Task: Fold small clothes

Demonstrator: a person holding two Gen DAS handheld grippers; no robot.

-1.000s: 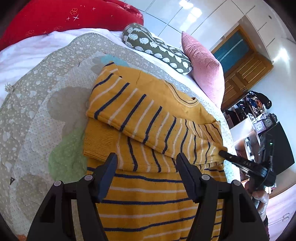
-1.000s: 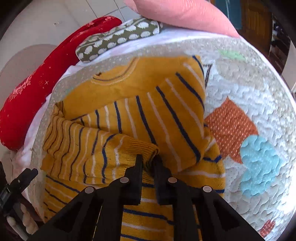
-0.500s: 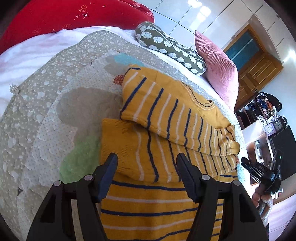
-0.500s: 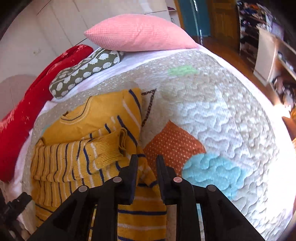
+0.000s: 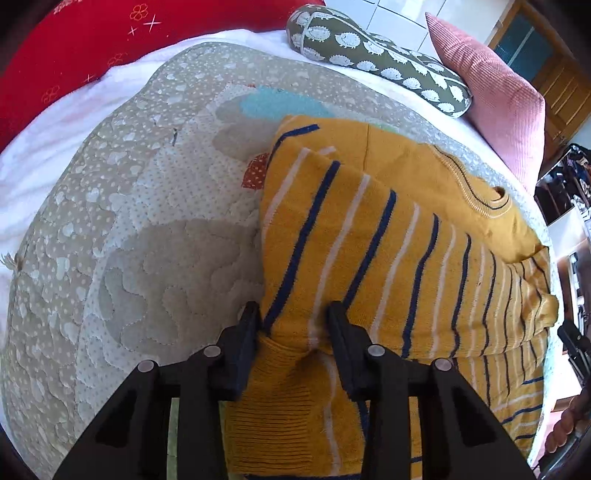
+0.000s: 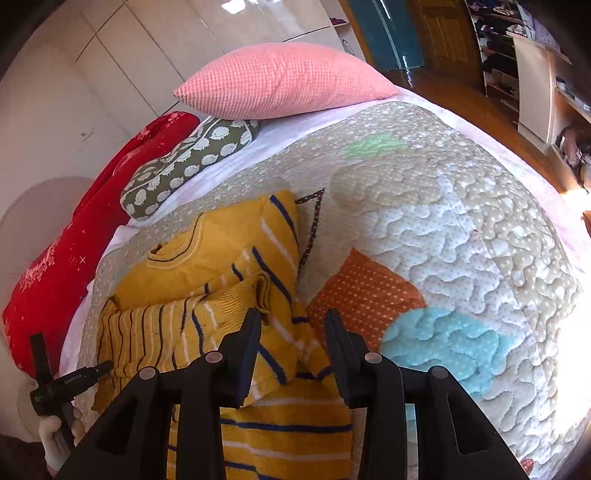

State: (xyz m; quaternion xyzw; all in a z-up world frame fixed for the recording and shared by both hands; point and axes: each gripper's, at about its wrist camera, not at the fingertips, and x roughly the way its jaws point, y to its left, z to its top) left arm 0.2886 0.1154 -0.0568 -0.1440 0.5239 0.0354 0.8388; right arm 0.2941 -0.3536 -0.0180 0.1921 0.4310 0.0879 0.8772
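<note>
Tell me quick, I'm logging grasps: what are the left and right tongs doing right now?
Left tongs: just been closing, pinching the yellow sweater at its folded sleeve.
Right tongs: just been opening, holding nothing.

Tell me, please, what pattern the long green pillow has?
White hedgehogs on the pillow, best in the left wrist view.

Home bedroom: quilted bedspread (image 6: 461, 229), pink pillow (image 6: 284, 81), white wardrobe doors (image 6: 147, 48).

A quilted bedspread (image 6: 461, 236) covers the bed, with a pink pillow (image 6: 284, 81), hedgehog-print cushion (image 5: 376, 59) and red bolster (image 6: 77, 251) along its head. Glossy white wardrobe doors (image 6: 155, 48) stand behind, beside a wooden door (image 6: 447, 33).
</note>
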